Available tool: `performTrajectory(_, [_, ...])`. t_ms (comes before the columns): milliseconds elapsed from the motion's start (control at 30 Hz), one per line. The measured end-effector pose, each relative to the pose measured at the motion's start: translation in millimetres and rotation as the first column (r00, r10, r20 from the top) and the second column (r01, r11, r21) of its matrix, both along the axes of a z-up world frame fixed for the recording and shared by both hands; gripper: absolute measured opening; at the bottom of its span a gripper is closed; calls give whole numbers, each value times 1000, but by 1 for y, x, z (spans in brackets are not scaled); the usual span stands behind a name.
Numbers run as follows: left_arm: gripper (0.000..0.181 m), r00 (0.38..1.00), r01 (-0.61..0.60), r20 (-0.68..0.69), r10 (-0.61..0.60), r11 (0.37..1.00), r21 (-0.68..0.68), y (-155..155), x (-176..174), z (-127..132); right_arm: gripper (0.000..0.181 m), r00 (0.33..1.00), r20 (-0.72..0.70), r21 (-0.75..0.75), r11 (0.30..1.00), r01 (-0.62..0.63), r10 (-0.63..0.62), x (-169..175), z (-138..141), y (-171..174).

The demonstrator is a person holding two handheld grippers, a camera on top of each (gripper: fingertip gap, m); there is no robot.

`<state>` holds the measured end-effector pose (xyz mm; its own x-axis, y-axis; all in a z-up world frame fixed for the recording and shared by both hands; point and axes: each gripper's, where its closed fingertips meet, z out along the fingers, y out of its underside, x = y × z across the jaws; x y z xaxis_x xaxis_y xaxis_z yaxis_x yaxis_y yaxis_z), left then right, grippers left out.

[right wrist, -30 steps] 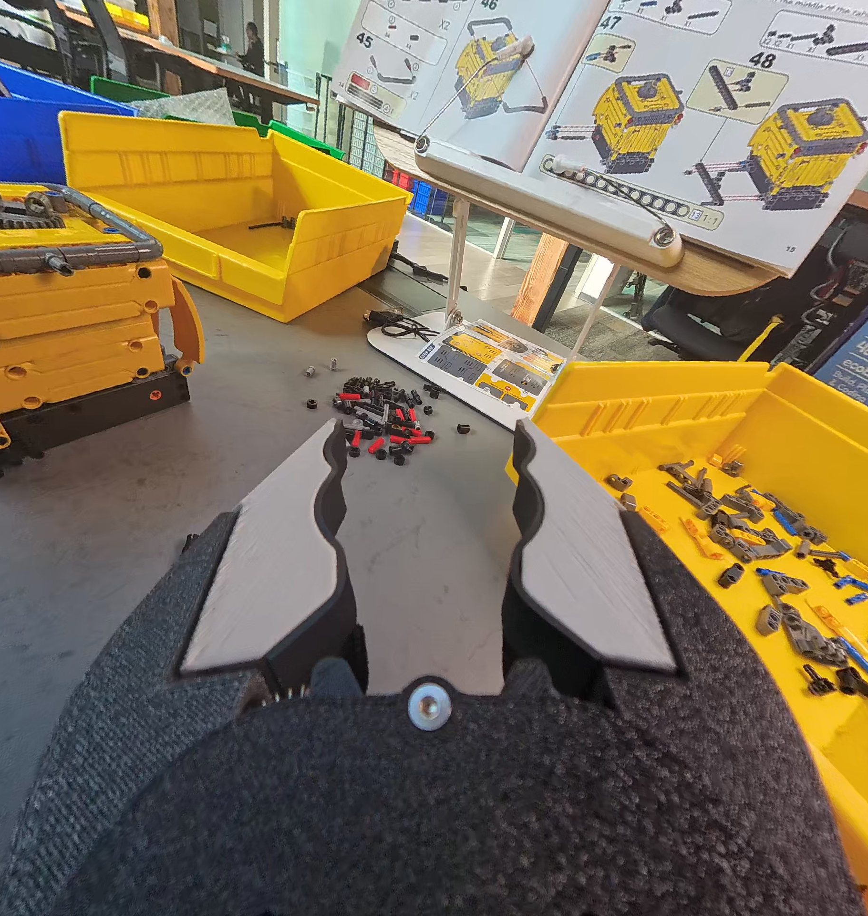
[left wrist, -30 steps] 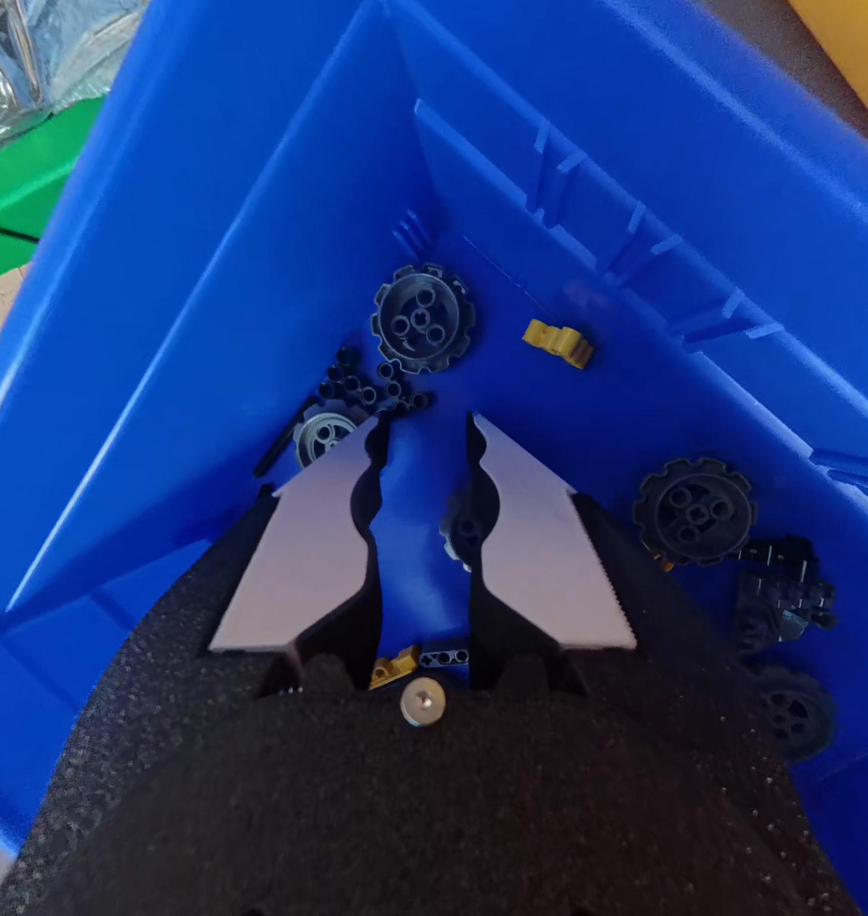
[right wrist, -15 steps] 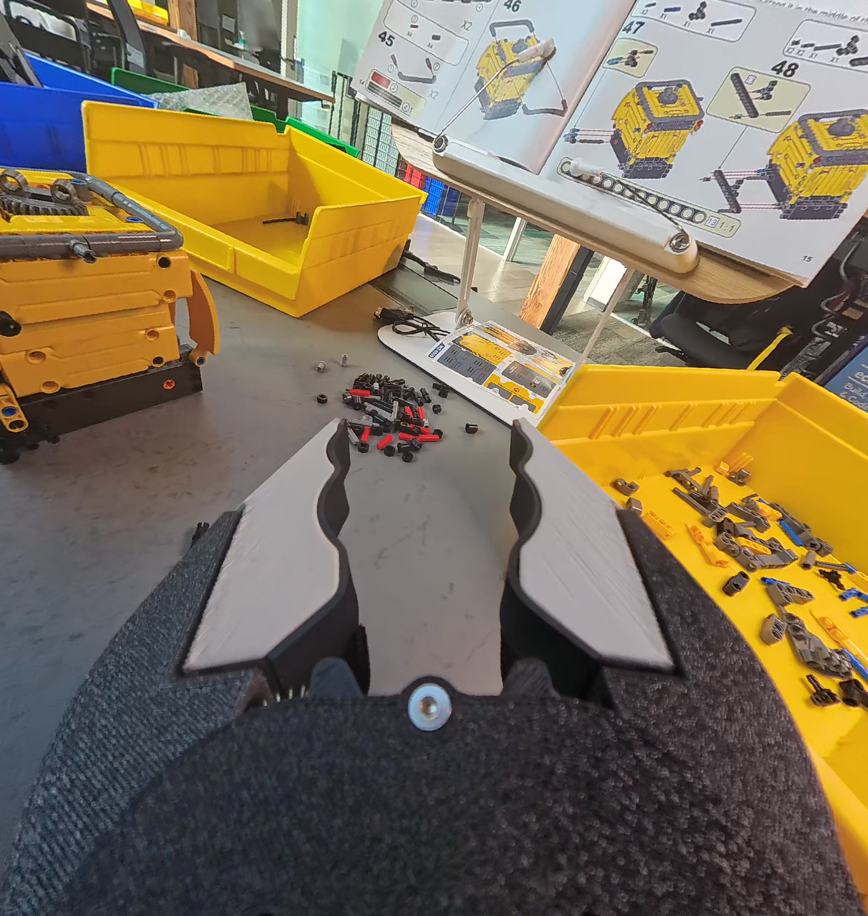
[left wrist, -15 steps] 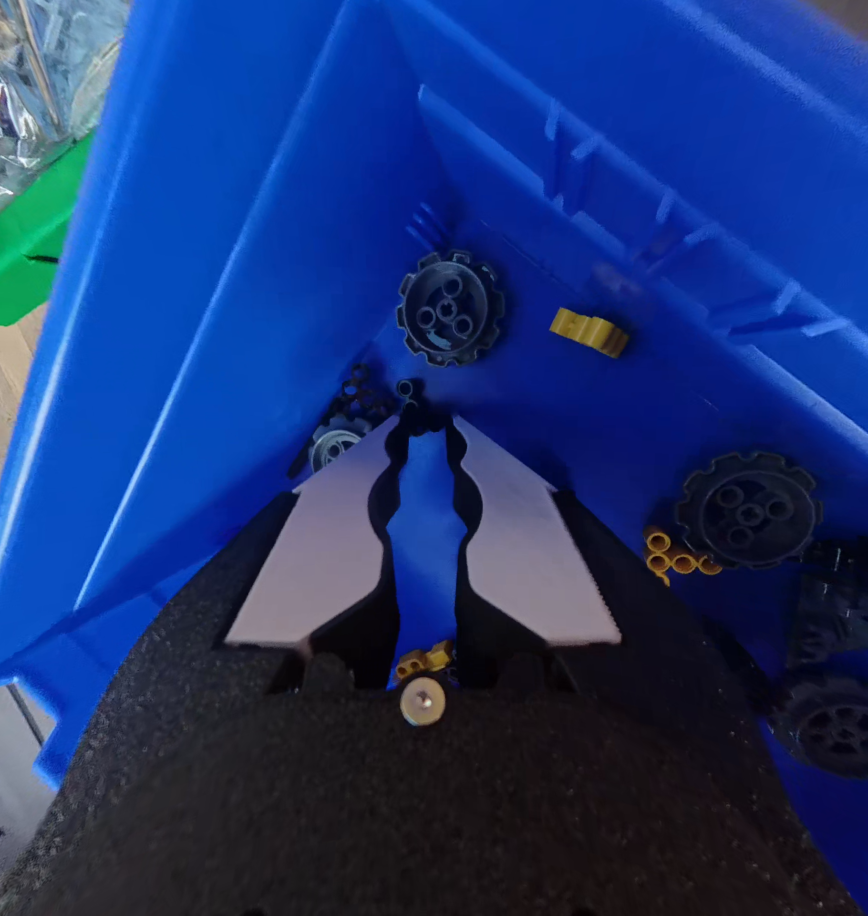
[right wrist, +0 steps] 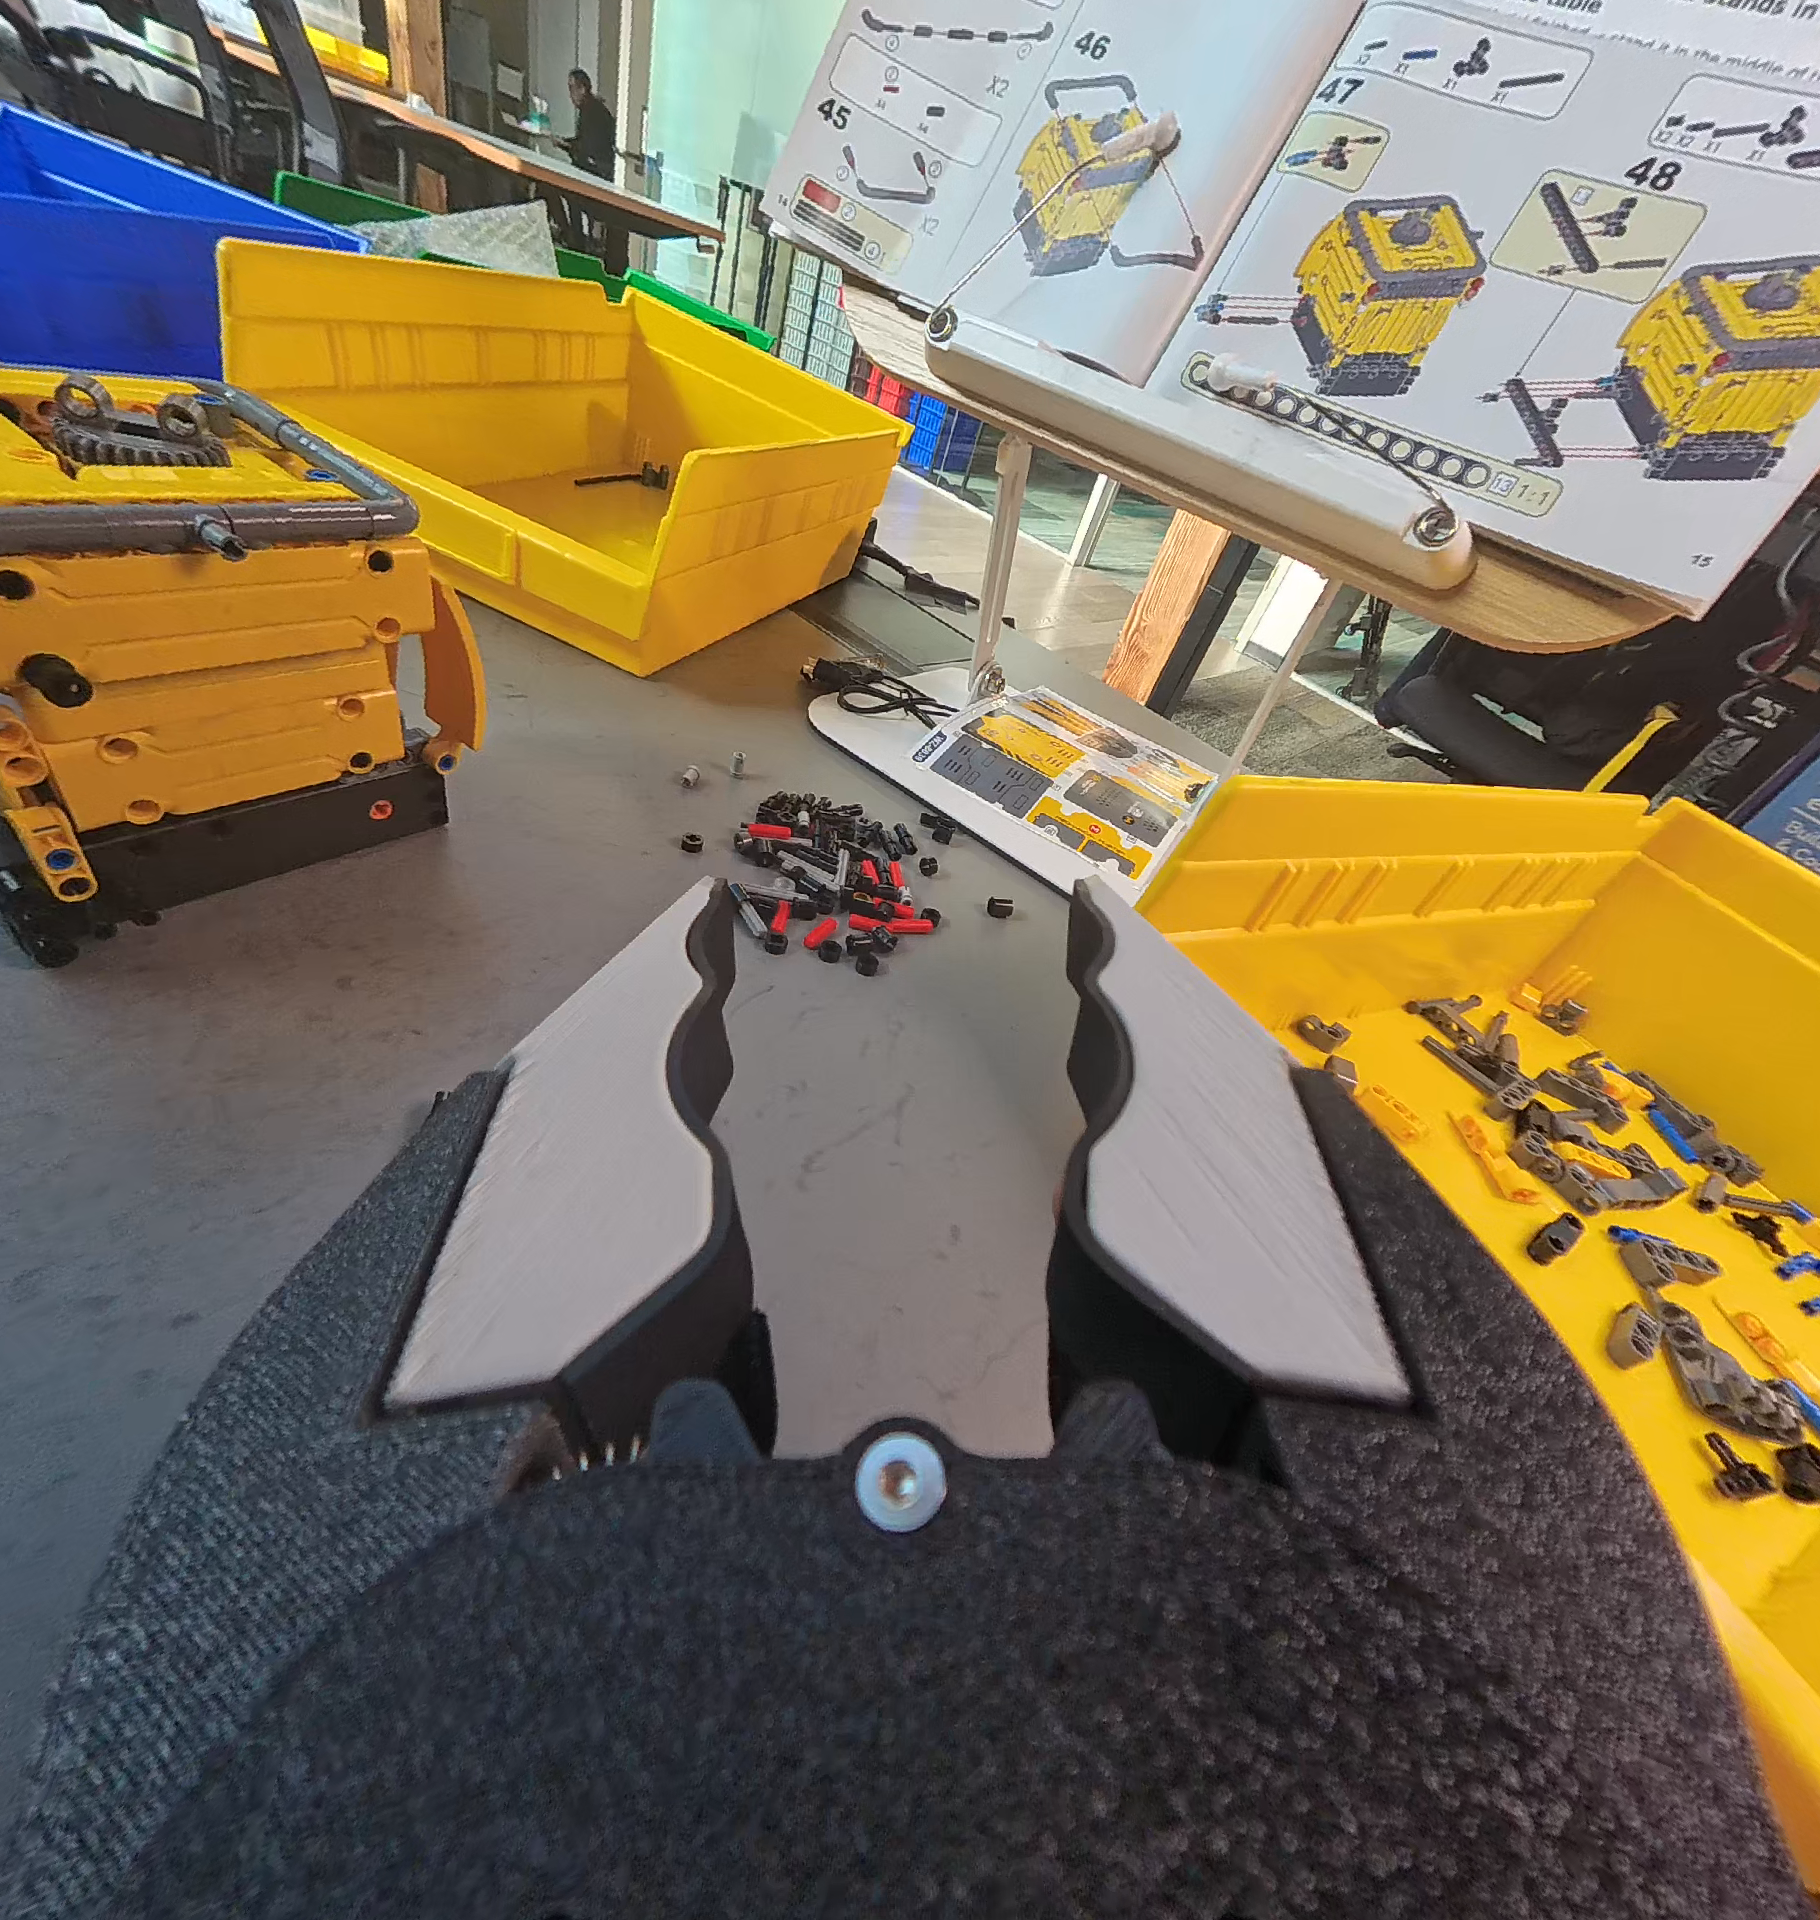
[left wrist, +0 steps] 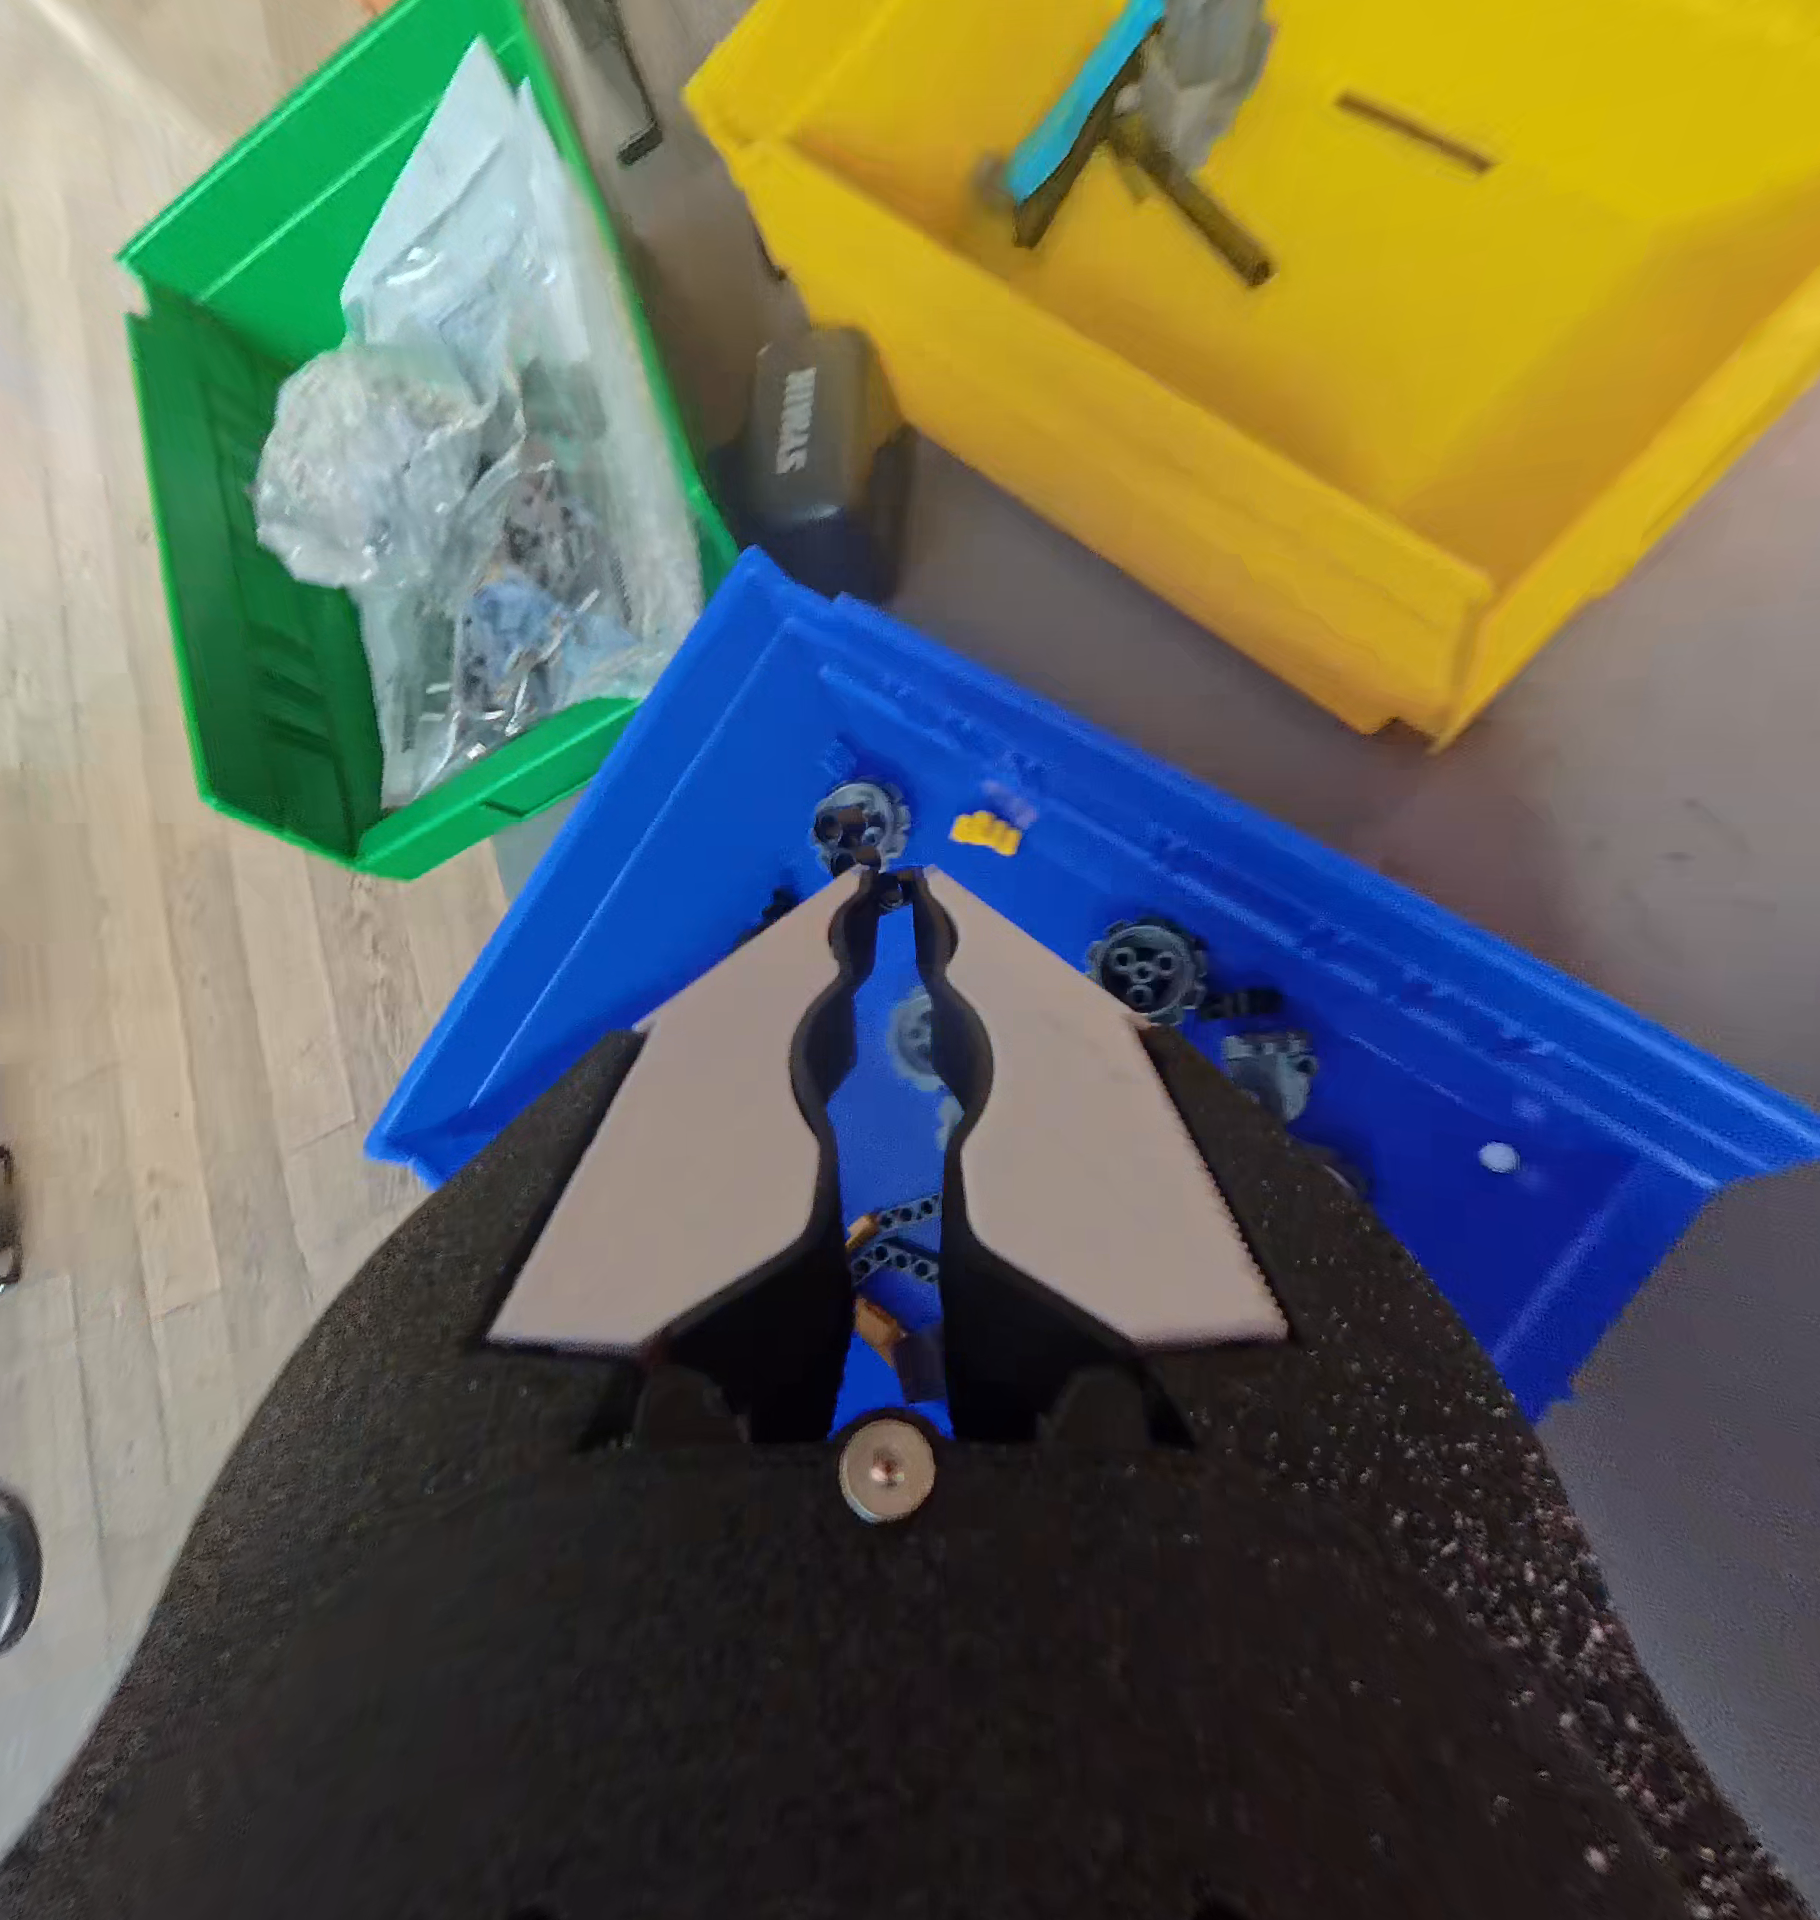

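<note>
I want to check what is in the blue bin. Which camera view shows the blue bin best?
The left wrist view: it looks down into the blue bin, showing dark toothed wheels and a small yellow piece on its floor, though blurred. The right wrist view shows only the blue bin's outer wall far left, nothing inside.

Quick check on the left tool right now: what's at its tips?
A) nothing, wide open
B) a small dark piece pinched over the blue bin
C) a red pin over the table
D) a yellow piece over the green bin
B: the left tool has its tips nearly closed on a small dark piece, above the blue bin.
</note>
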<state>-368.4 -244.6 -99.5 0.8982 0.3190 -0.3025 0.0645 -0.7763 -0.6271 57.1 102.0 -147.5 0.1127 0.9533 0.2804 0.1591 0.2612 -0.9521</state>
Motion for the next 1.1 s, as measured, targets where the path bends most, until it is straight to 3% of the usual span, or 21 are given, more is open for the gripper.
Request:
performTrajectory(133, [5, 948, 312, 40, -314, 949, 47, 46, 111, 16, 64, 1000, -2, 2, 1000, 3, -3, 0, 0, 0])
performTrajectory(233, [5, 803, 586, 81, -591, 807, 79, 75, 230, 13, 64, 1000, -10, -2, 1000, 9, -9, 1, 2, 1])
performTrajectory(367, [5, 553, 820, 133, -822, 566, 90, 102, 376, -17, 64, 1000, -19, -16, 1000, 8, -9, 2, 3, 2])
performTrajectory(467, [5, 467, 869, 184, -865, 488, 87, 128, 439, -57, 64, 1000, -28, -27, 1000, 11, -12, 3, 4, 4])
performTrajectory(567, [5, 460, 871, 231, -857, 487, 70, 156, 468, -97, 66, 998, -34, -49, 998, 46, -48, 8, 5, 10])
performTrajectory(700, [5, 498, 863, 198, -844, 504, -25, 186, 476, -133, 66, 992, -84, -102, 991, 87, -96, 16, 12, 22])
performTrajectory(1100, [11, 583, 813, 62, -810, 580, -60, 222, 468, -139, 66, 991, -79, -119, 988, 100, -110, 17, 10, 26])
